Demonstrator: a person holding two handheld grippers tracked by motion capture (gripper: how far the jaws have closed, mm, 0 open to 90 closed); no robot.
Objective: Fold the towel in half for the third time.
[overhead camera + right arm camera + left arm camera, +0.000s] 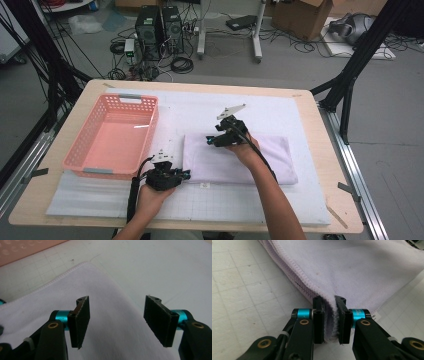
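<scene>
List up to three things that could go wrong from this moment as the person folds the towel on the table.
1. The left gripper pinches only the towel's corner edge, so the layers could slip out when lifted.
2. The right gripper hangs open over the towel's far edge; closing there may catch only the top layer, or bunch the cloth.
3. The basket stands close to the left gripper; a swing that way might knock it.

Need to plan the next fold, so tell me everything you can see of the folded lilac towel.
The folded pale lilac terry towel lies flat as a wide rectangle on the white gridded mat, right of the pink plastic basket. Stacked layers with stitched hems show along its left edge. The left gripper pinches its near left corner between shut jaws. The right gripper hovers open over the far left part, apparently not gripping it.
</scene>
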